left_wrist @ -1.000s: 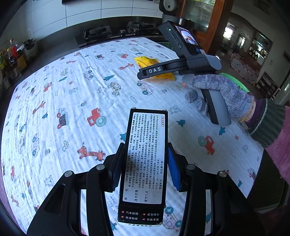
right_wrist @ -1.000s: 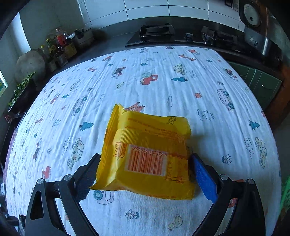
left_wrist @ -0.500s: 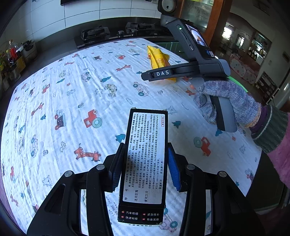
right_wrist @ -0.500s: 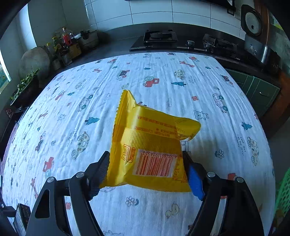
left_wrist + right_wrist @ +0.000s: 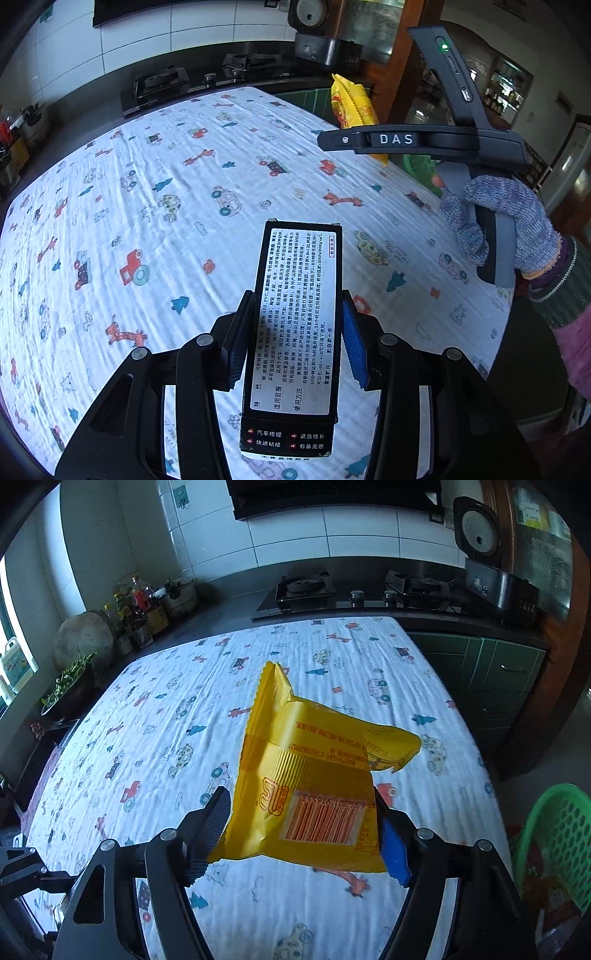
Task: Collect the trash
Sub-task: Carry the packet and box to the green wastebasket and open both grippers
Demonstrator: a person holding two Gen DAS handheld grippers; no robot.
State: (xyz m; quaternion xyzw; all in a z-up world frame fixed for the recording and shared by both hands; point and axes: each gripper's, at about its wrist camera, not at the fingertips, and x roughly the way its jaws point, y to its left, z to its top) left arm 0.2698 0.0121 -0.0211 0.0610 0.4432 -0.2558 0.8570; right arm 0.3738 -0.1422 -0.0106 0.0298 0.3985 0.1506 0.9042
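Cartoon-print tablecloth [image 5: 147, 206] fills both our views. Above it our left gripper [image 5: 291, 332] clamps a black box [image 5: 295, 332] — our right gripper [image 5: 303, 827] clamps a yellow wrapper [image 5: 306, 771], near the green basket [image 5: 554, 834].

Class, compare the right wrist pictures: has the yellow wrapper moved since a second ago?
Yes. The yellow wrapper, clamped in the right gripper, has risen off the tablecloth and swung toward the green basket, which has now come into view.
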